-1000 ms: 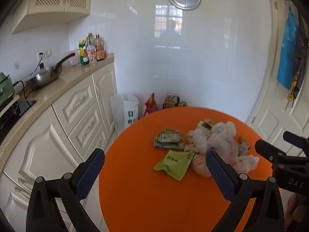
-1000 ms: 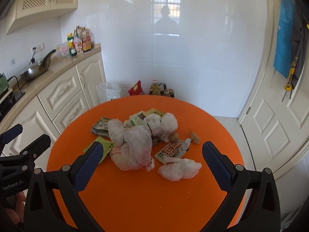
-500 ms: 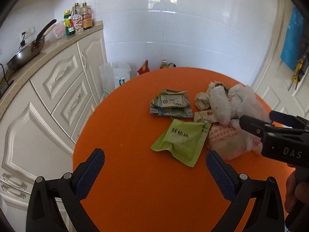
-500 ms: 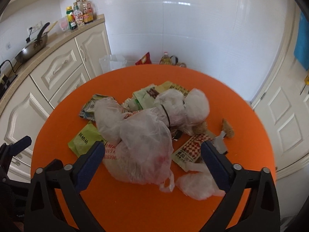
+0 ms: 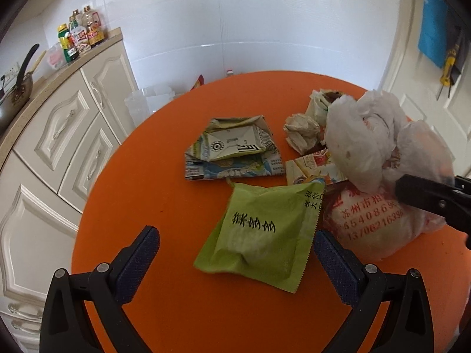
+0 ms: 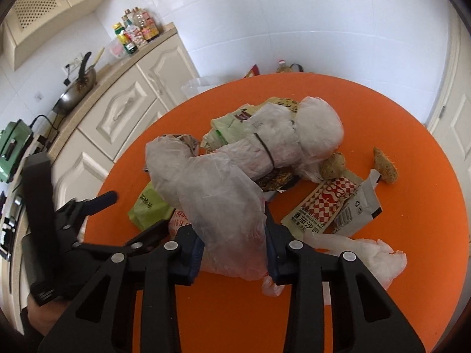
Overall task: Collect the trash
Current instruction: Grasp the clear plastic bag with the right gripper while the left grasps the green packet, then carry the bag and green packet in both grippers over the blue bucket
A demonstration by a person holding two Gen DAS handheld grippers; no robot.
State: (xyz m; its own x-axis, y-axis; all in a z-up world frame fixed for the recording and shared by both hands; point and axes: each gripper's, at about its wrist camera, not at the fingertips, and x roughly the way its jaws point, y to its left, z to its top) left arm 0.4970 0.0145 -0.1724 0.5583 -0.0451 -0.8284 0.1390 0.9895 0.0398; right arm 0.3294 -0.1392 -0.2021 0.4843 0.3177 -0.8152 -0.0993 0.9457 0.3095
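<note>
Trash lies on a round orange table (image 5: 164,200). My left gripper (image 5: 235,247) is open, low over the table, its fingers on either side of a green packet (image 5: 259,235). A folded printed carton (image 5: 232,150) lies behind the packet. My right gripper (image 6: 234,250) is shut on a big translucent white plastic bag (image 6: 229,203), which also shows in the left wrist view (image 5: 374,217) with a right finger across it. A red-checked sachet (image 6: 321,206), a small crumpled white bag (image 6: 362,256) and two brown scraps (image 6: 384,164) lie to its right.
Cream kitchen cabinets (image 5: 59,135) with a wok (image 6: 76,91) and bottles (image 5: 79,38) on the counter stand left of the table. A clear bin (image 5: 147,100) stands on the floor behind the table. A white door (image 5: 424,67) is at the right.
Both grippers moved down and forward toward the trash. The right gripper closed on the big plastic bag. The left gripper stayed open and now straddles the green packet.
</note>
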